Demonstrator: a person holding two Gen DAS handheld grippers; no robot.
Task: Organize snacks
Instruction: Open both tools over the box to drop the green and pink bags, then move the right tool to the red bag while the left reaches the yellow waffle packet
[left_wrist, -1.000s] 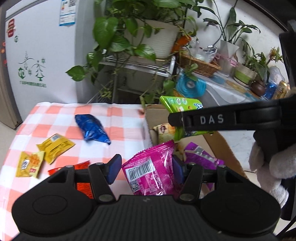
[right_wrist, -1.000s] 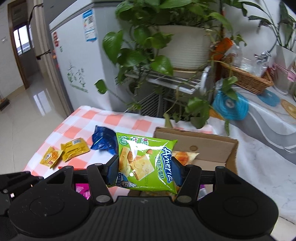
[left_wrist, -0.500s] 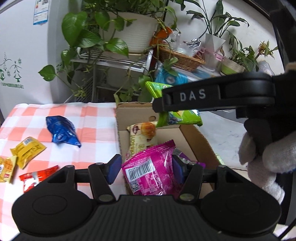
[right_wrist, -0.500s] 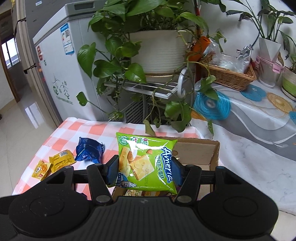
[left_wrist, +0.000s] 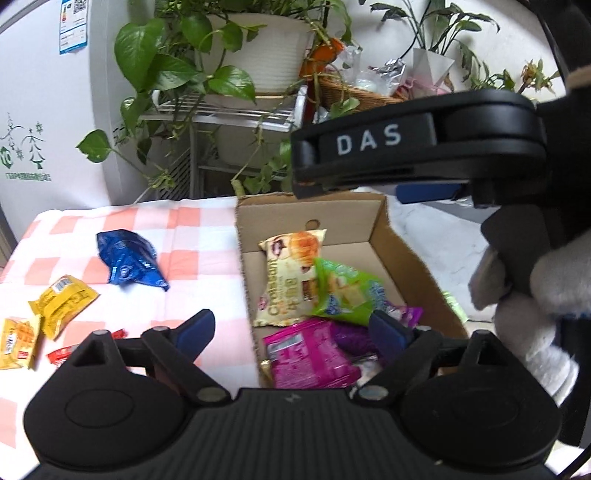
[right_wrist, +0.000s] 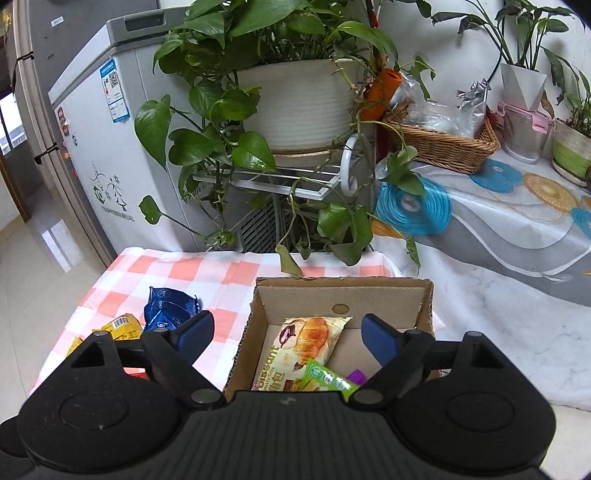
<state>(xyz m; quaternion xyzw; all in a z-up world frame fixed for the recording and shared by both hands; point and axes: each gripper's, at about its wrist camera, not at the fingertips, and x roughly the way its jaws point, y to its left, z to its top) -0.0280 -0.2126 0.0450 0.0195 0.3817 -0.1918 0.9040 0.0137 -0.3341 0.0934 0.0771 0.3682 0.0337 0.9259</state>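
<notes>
Left gripper (left_wrist: 291, 328) and right gripper (right_wrist: 286, 328) both gape wide, empty now: pink bag (left_wrist: 310, 356) and green chip bag (left_wrist: 345, 291) have dropped into the cardboard box (left_wrist: 402, 243). Blue packet (left_wrist: 127, 262) and yellow packets (left_wrist: 62, 304) wait on the counter (left_wrist: 192, 229) left of the box, next up.

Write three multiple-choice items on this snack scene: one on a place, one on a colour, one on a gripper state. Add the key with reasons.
1. Where does the croissant pack lie?
A. on the checked cloth
B. inside the cardboard box
C. in the wicker basket

2. What colour is the crumpled packet alone on the checked cloth left of the box?
A. blue
B. green
C. pink

3. How is the left gripper?
A. shut on the pink packet
B. shut on nothing
C. open, holding nothing

Key: 1 B, it leans on the box's floor and back wall. 2 A, its foil is blue. 3 C, the fingers stand wide apart above the pink packet.
</notes>
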